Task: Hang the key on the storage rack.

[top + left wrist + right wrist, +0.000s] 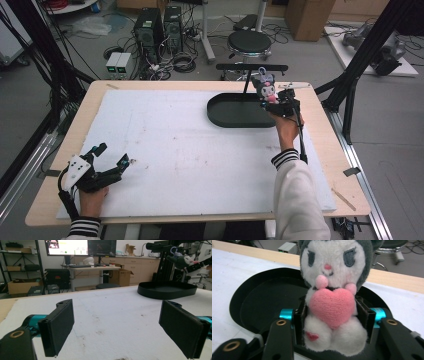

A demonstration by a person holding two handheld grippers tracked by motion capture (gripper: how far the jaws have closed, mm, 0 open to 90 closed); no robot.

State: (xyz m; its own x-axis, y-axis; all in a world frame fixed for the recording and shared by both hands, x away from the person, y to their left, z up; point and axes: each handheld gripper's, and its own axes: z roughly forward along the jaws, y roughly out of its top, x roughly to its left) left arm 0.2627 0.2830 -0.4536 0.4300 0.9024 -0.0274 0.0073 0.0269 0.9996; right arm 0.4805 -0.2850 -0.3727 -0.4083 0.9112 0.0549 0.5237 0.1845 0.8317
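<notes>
A grey and white plush toy (pixel 265 84) with a pink heart (pixel 332 305) sits upright between the jaws of my right gripper (pixel 271 101), which is shut on its body. The pads (pixel 300 322) press its sides. The toy hangs over the right end of a black oval tray (pixel 225 114) at the far right of the table. In the right gripper view the tray (pixel 259 305) lies just under and behind the toy. My left gripper (pixel 114 154) rests near the front left corner, open with nothing between its pads (pixel 60 325). From there the toy (pixel 180 260) shows far off above the tray (pixel 165 291).
A white foam board (pixel 170 150) covers most of the wooden table (pixel 100 87). A black T-shaped stand (pixel 251 67) rises behind the tray. Beyond the far edge stand a stool (pixel 250 42) and computer towers (pixel 159 27) among cables.
</notes>
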